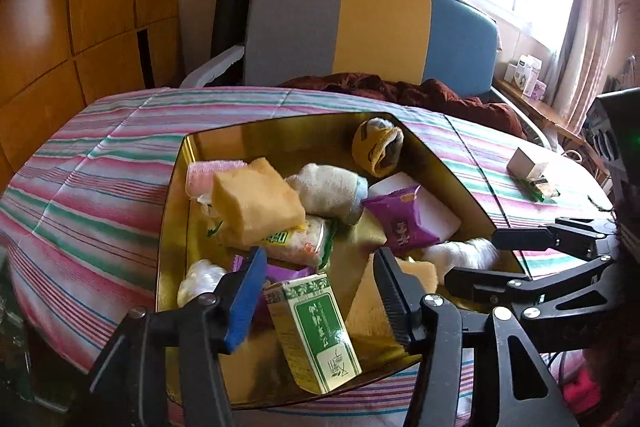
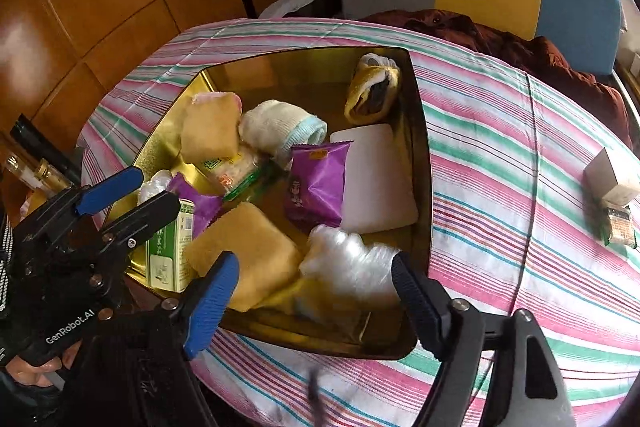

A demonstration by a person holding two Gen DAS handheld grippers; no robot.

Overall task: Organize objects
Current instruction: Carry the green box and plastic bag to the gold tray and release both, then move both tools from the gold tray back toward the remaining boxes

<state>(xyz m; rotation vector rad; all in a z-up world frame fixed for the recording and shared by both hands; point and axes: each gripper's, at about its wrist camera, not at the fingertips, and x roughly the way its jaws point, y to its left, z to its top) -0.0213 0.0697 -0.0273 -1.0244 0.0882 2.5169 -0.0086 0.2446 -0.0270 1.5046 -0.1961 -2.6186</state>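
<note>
Wooden wall panels and a chair (image 1: 372,31) with grey, yellow and blue back sections are standing behind a table (image 1: 100,155) covered in a pink, green and white striped cloth. On the cloth is sitting a shiny gold tray (image 2: 420,163) with angled walls, and it is holding a jumble of small items.

Inside the tray, a rolled yellow sock (image 2: 372,91) is lying at the far corner, a rolled white sock (image 2: 280,127) is lying near the middle, and a purple snack packet (image 2: 316,183) is resting partly on a flat white pad (image 2: 380,183). A yellow sponge (image 1: 256,203) is leaning on a noodle packet (image 1: 304,243) towards the left side. A second yellow sponge (image 2: 248,251) is lying near the front edge, just beside a crumpled clear plastic bag (image 2: 352,263).

The left gripper (image 1: 320,299) is hovering low over the tray's near left corner with its fingers apart, and a green and cream box (image 1: 316,331) is standing tilted between them, with no pad pressing on it. The right gripper (image 2: 316,287) is hovering over the near edge of the tray with its fingers spread wide, framing the plastic bag and the second sponge without gripping either.

Out on the cloth to the right, well apart from the tray, a small white box (image 2: 612,175) is sitting just beside a small green packet (image 2: 620,227)
</note>
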